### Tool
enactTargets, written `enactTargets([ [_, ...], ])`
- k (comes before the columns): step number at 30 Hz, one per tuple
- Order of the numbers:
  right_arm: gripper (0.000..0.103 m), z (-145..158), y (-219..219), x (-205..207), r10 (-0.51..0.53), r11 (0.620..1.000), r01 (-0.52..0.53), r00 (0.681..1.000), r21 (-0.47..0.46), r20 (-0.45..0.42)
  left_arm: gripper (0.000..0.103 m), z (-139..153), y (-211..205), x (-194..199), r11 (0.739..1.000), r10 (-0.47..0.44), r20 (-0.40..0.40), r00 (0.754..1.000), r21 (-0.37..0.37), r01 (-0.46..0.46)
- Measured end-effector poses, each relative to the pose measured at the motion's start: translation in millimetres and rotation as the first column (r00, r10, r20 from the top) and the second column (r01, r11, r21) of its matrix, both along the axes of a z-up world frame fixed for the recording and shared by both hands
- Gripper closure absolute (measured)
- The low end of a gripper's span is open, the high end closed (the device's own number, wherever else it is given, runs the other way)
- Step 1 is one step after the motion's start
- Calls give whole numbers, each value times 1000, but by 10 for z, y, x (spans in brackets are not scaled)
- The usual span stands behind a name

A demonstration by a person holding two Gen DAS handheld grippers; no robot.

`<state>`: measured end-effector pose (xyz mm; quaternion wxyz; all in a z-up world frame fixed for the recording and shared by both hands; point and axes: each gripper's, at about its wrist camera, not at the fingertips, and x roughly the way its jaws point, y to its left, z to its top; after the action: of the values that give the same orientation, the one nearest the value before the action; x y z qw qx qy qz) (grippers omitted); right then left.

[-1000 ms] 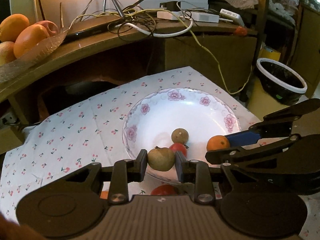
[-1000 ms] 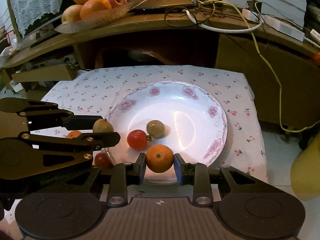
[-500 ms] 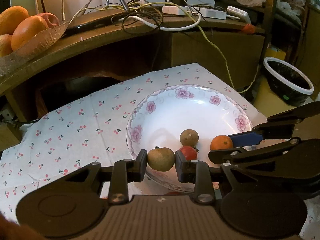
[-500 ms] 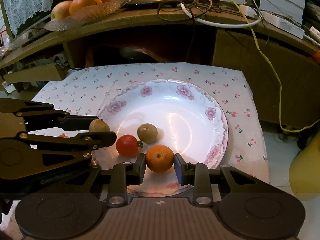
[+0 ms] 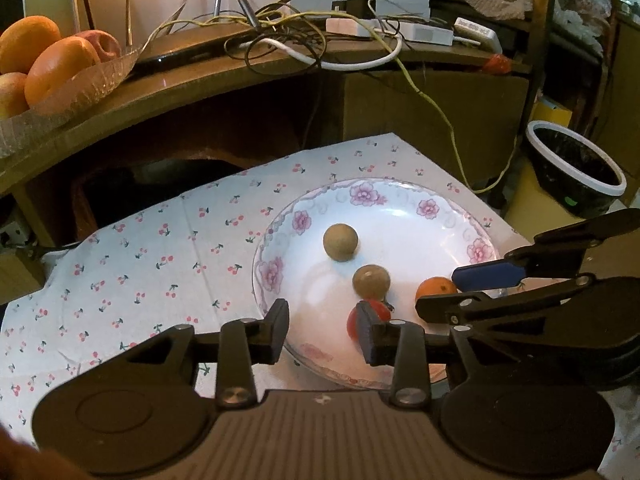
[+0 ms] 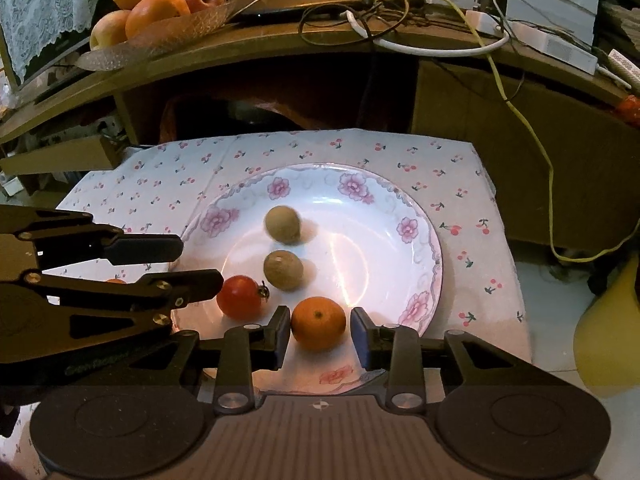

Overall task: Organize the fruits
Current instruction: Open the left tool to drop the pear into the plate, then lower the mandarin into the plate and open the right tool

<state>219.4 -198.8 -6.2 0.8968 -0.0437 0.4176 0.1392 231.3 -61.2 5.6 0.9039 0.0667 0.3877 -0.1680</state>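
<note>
1. In the left wrist view, no readable writing is showing; the white boxes on the wooden shelf (image 5: pixel 240 76) are too small to read.
2. The left gripper (image 5: pixel 323 330) is hanging over the near rim of the flowered plate (image 5: pixel 404 196), its jaws opening with nothing between them. A second ago they were clamping a brown fruit; two brown fruits are now lying in the plate, the far brown fruit (image 5: pixel 340 241) and the near brown fruit (image 5: pixel 371 280), where only one was lying before.
3. A red tomato (image 5: pixel 376 312) is sitting partly behind the gripper's right finger. The plate is taking up the right half of the cherry-print cloth (image 5: pixel 160 240), leaving open cloth to the left; a black bin (image 5: pixel 576 176) is standing past the cloth's right edge.
4. In the right wrist view, faint embossed lettering on the other gripper's body is showing but staying unreadable.
5. The right gripper (image 6: pixel 320 330) is opening its jaws around the mandarin (image 6: pixel 318 323), which is now resting in the plate near the front rim with a gap on each side; earlier the pads were pressing it.
6. The plate's right half is lying bare. A glass dish of oranges and apples (image 6: pixel 160 36) is sitting on the shelf behind.
</note>
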Motion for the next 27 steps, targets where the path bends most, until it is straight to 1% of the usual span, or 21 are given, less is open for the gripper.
enactTargets([
  [4,67,19,-10,-12,-7,1000,7,1000,4,10,61,28,19,-21,1000,5,6,1000,-2,-5],
  [8,62,28,-18,-33,-5,1000,5,1000,5,20,60,44,24,-38,1000,11,9,1000,3,-11],
  [19,62,41,6,-56,6,1000,-6,1000,7,30,59,111,20,-98,1000,11,34,999,24,-12],
  [27,62,48,11,-75,9,1000,-9,1000,9,30,59,139,33,-125,1000,15,41,999,24,-16],
])
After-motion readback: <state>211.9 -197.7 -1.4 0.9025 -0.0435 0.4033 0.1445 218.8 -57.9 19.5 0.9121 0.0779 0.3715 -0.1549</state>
